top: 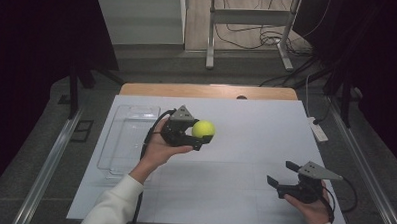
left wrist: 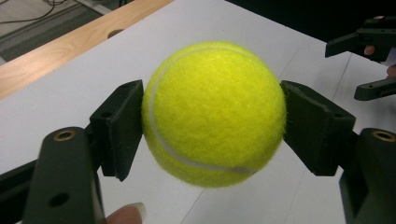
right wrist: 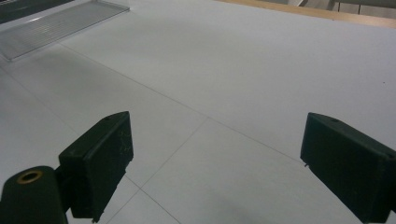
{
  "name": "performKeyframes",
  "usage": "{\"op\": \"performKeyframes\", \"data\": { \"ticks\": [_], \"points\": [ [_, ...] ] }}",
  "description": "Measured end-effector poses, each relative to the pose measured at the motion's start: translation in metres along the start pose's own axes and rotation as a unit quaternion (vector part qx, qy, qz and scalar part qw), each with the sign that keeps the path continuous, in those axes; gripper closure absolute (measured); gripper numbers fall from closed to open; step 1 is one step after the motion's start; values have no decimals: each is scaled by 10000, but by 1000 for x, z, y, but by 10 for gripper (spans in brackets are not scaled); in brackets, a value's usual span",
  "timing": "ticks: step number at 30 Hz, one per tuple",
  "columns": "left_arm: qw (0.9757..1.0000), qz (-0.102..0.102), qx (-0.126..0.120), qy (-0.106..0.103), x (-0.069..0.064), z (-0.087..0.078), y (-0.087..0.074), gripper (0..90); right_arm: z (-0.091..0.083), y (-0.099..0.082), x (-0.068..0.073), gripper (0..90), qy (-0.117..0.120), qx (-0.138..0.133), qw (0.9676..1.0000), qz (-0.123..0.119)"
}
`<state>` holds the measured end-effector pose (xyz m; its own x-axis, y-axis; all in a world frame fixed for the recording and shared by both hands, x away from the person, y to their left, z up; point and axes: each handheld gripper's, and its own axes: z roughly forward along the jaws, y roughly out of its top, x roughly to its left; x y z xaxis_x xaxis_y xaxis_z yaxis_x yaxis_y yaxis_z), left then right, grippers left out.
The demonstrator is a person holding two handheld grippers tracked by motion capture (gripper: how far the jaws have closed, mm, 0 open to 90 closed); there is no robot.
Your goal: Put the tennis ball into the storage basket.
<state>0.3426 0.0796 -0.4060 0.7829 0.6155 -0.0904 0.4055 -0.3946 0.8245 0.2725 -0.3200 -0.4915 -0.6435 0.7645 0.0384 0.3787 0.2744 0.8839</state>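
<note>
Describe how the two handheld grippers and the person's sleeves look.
Both the left gripper and the right gripper are black, with two blocky flat-faced jaws each and brass-ringed holes near the jaw bases. A grey three-cornered plate tops each, and a black cable trails back from each. The person's sleeves are white.

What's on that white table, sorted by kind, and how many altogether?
Tennis ball: 1, yellow, gripped in the left tongs
Clear plastic tray: 1, at the table's left edge
Hand-held tongs: 2, left and right tongs
Total: 4
</note>
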Motion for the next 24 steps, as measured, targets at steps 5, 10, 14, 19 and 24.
{"op": "performKeyframes", "data": {
  "ticks": [5, 10, 14, 19, 24],
  "points": [
    [10000, -26, -68, 21, 1, -3, 0, 267, 0, 0, 0, 97, -7, 1, 10000, -2],
    [9999, -44, -125, 42, 2, -6, 0, 267, 0, 0, 0, 98, -8, 3, 10000, -3],
    [9998, -67, -180, 58, 4, -9, 0, 267, 0, 0, 0, 98, -13, 1, 10000, -4],
    [9997, -85, -228, 73, 5, -12, 0, 267, 0, 0, 0, 98, -16, 5, 10000, -5],
    [9996, -87, -254, 95, 6, -14, -1, 267, 0, 0, 0, 98, -21, 4, 10000, -5]
  ]
}}
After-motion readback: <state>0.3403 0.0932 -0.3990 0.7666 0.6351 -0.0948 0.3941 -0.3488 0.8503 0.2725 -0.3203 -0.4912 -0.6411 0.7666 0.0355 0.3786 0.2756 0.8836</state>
